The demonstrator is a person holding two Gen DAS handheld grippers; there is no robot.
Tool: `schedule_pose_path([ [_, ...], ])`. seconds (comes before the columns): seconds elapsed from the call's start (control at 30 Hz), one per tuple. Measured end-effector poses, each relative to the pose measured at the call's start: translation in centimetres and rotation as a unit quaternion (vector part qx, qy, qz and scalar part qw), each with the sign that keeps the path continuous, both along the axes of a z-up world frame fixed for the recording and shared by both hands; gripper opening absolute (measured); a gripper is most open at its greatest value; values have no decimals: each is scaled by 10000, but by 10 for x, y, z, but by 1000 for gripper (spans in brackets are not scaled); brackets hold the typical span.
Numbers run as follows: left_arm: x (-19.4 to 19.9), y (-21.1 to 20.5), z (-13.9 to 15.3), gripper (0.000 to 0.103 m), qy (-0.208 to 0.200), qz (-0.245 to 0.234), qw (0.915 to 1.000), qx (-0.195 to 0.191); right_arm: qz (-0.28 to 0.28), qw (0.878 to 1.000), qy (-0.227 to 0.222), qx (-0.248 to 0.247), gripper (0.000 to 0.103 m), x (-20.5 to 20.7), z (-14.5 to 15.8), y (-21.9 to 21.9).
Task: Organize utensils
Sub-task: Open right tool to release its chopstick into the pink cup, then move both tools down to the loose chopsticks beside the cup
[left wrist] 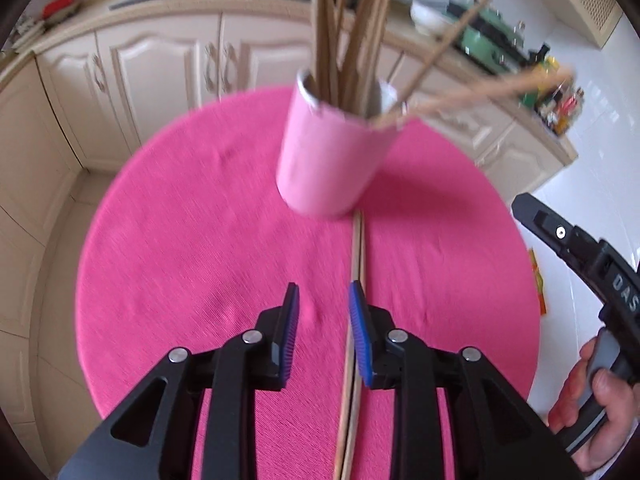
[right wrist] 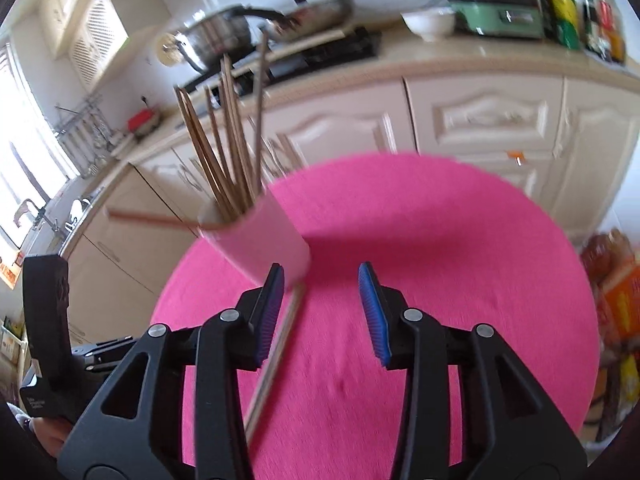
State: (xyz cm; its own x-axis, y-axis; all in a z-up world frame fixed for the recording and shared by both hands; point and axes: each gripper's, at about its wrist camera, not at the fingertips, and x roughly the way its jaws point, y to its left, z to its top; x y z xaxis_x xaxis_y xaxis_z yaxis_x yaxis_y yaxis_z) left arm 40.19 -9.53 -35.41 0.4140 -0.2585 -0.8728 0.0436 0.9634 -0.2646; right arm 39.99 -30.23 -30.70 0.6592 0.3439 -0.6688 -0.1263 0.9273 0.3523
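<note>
So the pink cup [left wrist: 332, 156] sits on the round pink tablecloth [left wrist: 200, 240], upper middle of the left wrist view and left of centre in the right wrist view [right wrist: 260, 240]. It's stuffed with wooden chopsticks [left wrist: 352, 40], most of them standing more or less upright, while a couple [left wrist: 472, 94] stick out sideways over the rim toward the right of the left frame. In the right wrist view the upright bunch [right wrist: 228, 140] fans up and left, and one stick [right wrist: 156, 220] pokes out toward the left edge.

A loose pair of chopsticks [left wrist: 354, 320] lies flat on the cloth, running from the cup's base straight down to the bottom of the left frame. In the right view the same pair [right wrist: 276, 352] runs diagonally from the cup's base down and left.

The left gripper [left wrist: 323, 320] has its jaws apart with nothing between them; the loose pair passes right under its right blue pad. The right gripper [right wrist: 322, 308] is spread wide, also empty, its left finger over the loose pair. Both frames are a bit motion-blurred.

Behind it all are cream kitchen cabinets [left wrist: 160, 64], a white bowl [right wrist: 430, 24] and a green appliance [right wrist: 496, 8] on the counter.
</note>
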Motion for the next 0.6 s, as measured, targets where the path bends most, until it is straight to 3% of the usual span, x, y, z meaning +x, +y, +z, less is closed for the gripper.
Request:
schedule_pose_path([
  [0.13,0,-17,-19,25,275,-221,9993,140,-31,9996,288,3,39,-12,-18,-4],
  [0.27,1,-35,-33,26,405,-480,9961,621,-34,9990,446,2,39,-20,-27,-7],
  [0.6,15,-70,-42,26,546,-888,9870,1224,-81,9978,650,44,39,-21,-36,-15],
])
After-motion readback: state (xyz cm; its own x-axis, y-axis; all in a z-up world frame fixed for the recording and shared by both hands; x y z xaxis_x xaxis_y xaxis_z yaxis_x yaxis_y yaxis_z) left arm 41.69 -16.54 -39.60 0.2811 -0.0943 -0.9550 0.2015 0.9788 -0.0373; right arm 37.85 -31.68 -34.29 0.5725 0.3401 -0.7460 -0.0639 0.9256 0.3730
